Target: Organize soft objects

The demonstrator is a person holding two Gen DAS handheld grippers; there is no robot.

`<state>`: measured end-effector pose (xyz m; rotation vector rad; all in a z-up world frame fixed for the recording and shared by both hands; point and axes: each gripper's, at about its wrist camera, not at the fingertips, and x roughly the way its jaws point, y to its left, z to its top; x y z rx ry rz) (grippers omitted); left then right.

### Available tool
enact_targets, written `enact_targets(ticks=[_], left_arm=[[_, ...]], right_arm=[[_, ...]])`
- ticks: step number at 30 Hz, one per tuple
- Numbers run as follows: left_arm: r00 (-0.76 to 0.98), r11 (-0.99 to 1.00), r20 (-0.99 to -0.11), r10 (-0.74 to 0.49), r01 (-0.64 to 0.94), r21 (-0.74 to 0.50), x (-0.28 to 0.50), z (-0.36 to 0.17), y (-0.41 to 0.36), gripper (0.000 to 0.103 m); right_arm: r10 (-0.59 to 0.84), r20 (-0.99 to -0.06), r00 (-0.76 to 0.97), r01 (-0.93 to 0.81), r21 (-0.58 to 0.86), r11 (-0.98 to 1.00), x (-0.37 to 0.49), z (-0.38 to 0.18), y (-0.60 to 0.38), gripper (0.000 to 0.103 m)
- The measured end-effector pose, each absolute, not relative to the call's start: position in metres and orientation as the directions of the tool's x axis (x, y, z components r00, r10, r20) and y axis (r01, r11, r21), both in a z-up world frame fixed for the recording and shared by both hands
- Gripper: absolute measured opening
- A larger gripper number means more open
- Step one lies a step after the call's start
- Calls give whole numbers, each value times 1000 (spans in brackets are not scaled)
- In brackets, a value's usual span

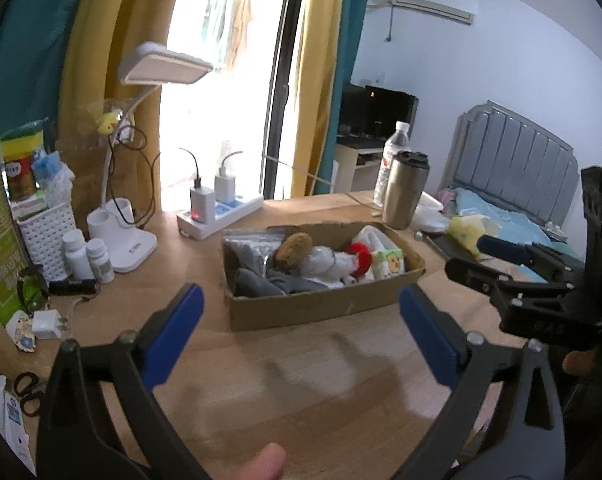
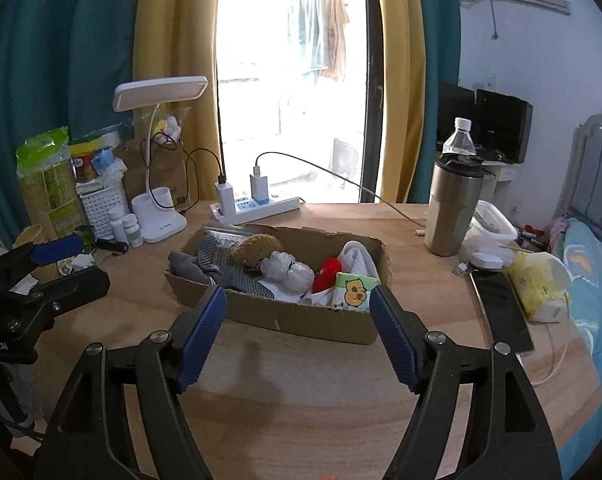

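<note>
A shallow cardboard box (image 1: 325, 300) sits mid-tabletop (image 1: 301, 392), packed with soft things: grey cloth (image 2: 189, 266), a brown plush (image 2: 257, 249), a crinkled white bundle (image 2: 287, 270), a red plush (image 2: 328, 271), and a tissue pack (image 2: 353, 292) printed with a cartoon bear. All lie inside the box, pressed against one another.

The left view shows scissors (image 1: 25, 392) and a white plug (image 1: 47, 322) at the tabletop's near left edge, plus the right claw (image 1: 501, 258) from the side. The right view shows a yellow tissue pack (image 2: 535, 284) and a dark tablet (image 2: 501, 308) to the right of the box, with the left claw (image 2: 57, 256) at left.

Both claws hang short of the box, jaws apart and empty; each one's blue pads (image 2: 201, 336) cover part of the box's near wall. Behind it stand a lamp (image 1: 121, 236), a power strip (image 1: 221, 216), a steel tumbler (image 2: 453, 208) and a water bottle (image 2: 459, 138).
</note>
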<state>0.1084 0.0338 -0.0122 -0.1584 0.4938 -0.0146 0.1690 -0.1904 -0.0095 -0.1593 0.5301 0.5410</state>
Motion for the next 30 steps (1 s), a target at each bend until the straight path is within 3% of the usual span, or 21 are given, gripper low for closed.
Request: enact_targets(ticks=[15, 30], left_arm=[[913, 993, -408, 15, -61, -101, 64, -9, 2, 100], [970, 999, -241, -14, 2, -50, 21, 24, -14, 100]], right_arm=[[418, -453, 787, -483, -31, 875, 120, -6, -224, 78], [375, -282, 883, -404, -52, 913, 82, 20, -248, 78]])
